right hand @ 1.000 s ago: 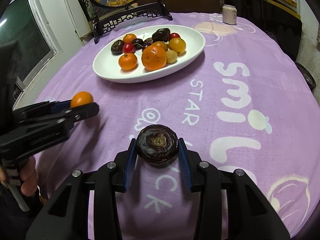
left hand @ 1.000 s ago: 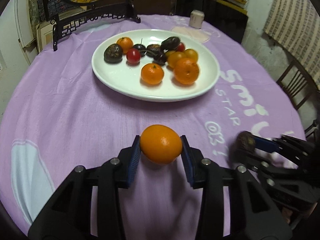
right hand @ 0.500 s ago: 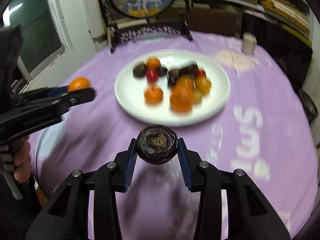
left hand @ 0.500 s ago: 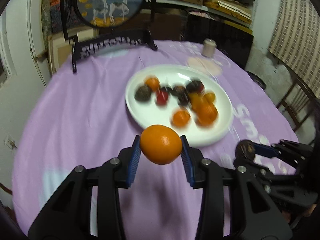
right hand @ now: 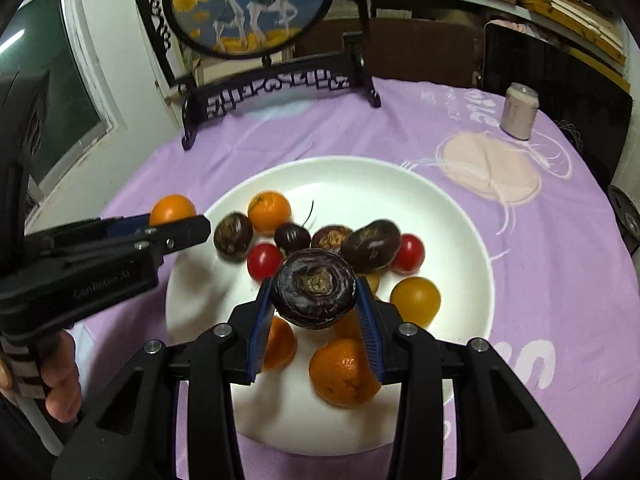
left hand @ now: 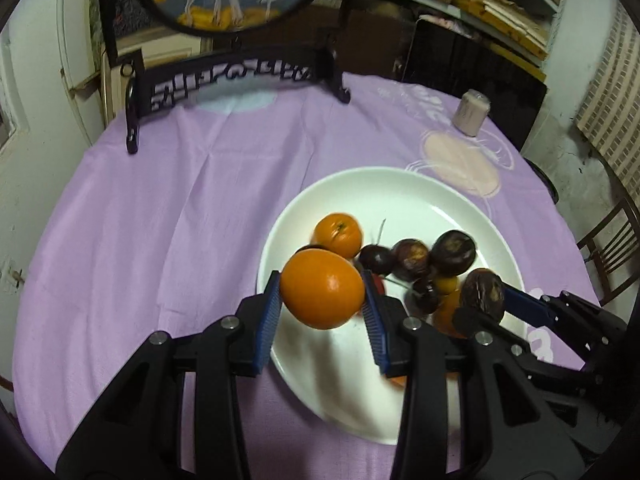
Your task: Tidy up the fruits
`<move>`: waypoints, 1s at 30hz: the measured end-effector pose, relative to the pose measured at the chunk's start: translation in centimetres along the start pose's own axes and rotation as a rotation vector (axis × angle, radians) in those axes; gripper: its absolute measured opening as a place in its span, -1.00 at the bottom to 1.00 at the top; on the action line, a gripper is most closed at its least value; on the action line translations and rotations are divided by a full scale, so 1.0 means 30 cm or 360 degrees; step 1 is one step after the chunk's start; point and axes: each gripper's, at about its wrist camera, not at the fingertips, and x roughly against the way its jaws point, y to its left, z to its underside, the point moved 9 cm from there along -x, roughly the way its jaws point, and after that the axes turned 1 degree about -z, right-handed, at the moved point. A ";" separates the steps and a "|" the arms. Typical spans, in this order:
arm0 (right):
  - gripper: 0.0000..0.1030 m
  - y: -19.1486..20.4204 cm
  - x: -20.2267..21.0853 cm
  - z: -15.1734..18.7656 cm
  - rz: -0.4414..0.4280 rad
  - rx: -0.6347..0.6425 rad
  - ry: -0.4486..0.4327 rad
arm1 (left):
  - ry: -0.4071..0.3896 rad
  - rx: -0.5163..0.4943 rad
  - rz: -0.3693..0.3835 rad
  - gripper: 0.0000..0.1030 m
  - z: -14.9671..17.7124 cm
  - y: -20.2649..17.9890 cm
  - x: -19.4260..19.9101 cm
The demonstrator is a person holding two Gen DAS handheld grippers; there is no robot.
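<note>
My left gripper [left hand: 322, 300] is shut on an orange [left hand: 322, 294] and holds it above the left rim of the white plate [left hand: 400, 188]. My right gripper [right hand: 314, 304] is shut on a dark purple fruit [right hand: 314, 288] above the plate [right hand: 460, 216]. The plate holds several oranges, dark fruits and red tomatoes. In the left wrist view the right gripper's fruit [left hand: 482, 294] shows at right. In the right wrist view the left gripper's orange [right hand: 172, 210] shows at left, by the plate's rim.
A purple cloth [left hand: 160, 220] covers the round table. A dark carved stand with a round painted screen [right hand: 248, 4] stands at the back. A small pale can [right hand: 518, 110] stands at the back right. A chair [left hand: 612, 248] is off the table's right edge.
Both grippers, each still holding its fruit, have moved forward from the table's near side to above the plate. The plate now lies directly under them.
</note>
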 end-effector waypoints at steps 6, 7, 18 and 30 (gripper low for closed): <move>-0.21 0.005 -0.017 0.005 -0.0017 -0.0005 0.0034 | 0.0007 0.0007 0.0027 -0.23 0.013 0.000 -0.003; -0.21 0.005 -0.020 0.004 -0.0014 -0.0007 0.0037 | 0.0010 0.0007 0.0027 -0.23 0.015 -0.001 -0.006; 0.36 -0.045 0.043 0.027 0.0248 0.0086 -0.0079 | -0.0152 -0.0085 -0.0009 0.77 0.040 -0.044 0.070; 0.90 0.005 0.317 0.295 0.0386 0.0092 -0.0115 | -0.0255 -0.0124 -0.0074 0.96 0.341 -0.092 0.364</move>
